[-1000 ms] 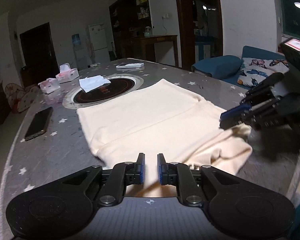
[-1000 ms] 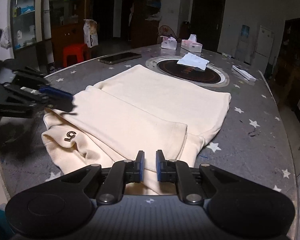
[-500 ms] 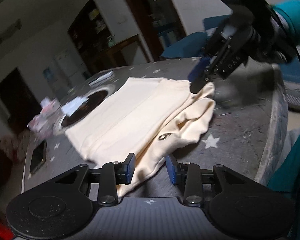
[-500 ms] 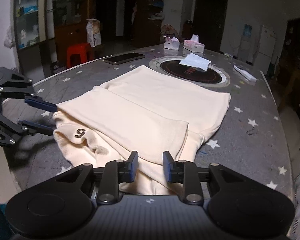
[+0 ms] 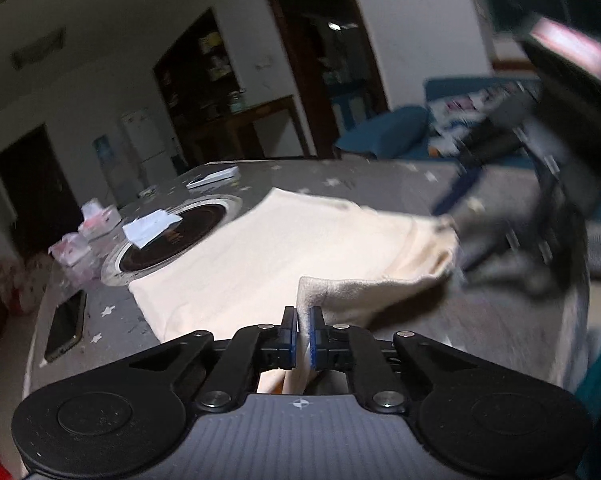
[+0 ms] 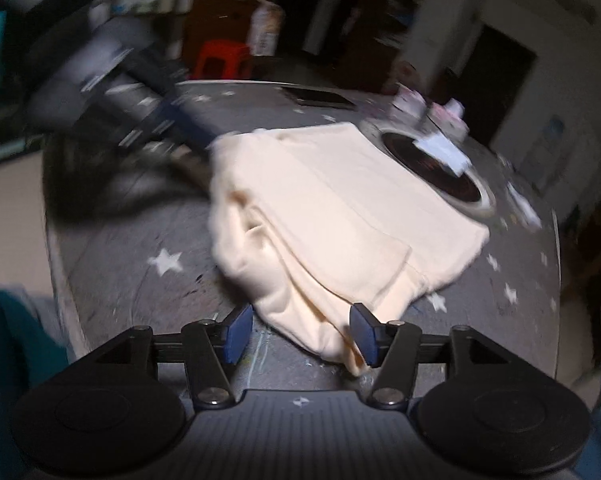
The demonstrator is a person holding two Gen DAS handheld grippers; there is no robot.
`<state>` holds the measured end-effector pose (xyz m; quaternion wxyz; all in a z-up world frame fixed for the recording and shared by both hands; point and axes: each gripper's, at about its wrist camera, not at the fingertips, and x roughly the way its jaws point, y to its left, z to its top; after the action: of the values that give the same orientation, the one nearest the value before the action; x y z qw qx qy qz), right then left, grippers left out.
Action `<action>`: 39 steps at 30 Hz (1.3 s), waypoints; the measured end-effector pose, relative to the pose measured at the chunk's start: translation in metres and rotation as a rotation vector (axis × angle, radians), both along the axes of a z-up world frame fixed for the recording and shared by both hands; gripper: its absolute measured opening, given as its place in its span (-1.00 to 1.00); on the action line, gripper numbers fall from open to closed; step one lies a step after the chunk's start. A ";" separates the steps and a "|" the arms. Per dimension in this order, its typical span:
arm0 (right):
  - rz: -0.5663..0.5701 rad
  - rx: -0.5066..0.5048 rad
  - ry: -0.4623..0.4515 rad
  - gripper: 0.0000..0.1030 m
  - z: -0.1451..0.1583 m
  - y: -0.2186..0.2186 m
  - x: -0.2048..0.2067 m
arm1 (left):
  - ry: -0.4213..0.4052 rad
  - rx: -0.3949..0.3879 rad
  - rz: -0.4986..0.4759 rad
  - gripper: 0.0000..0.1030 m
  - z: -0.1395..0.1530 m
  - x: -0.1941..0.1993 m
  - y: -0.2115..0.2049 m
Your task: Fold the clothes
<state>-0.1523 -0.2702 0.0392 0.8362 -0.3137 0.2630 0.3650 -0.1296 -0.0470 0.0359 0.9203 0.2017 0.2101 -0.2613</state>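
1. Since half a second ago, the left gripper (image 5: 303, 334) has shut its blue pads on a lifted edge of the cream garment (image 5: 268, 256), where earlier it stood apart around the cloth.
2. Meanwhile the right gripper (image 6: 300, 334) has spread wider; its jaws now stand well apart either side of the garment's near corner, clamping nothing.
3. Folded cloth lies on the grey star-patterned table (image 6: 140, 280), beside the round burner (image 6: 432, 168).
4. A phone (image 5: 64, 330) lies near the table's edge.
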 end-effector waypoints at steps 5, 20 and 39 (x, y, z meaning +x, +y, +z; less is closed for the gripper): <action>0.040 0.017 -0.075 0.17 -0.007 0.013 0.007 | 0.029 -0.047 0.032 -0.98 0.008 0.021 0.004; -0.003 0.219 0.104 -0.77 0.007 0.006 0.044 | 0.073 0.033 -0.052 -0.36 -0.004 -0.022 0.019; 0.065 0.108 0.017 -0.03 -0.007 0.010 0.022 | 0.039 -0.037 0.016 -0.84 -0.005 0.013 -0.005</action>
<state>-0.1305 -0.2597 0.0327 0.8372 -0.2735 0.2399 0.4083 -0.1166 -0.0525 0.0311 0.9217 0.1776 0.2248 -0.2616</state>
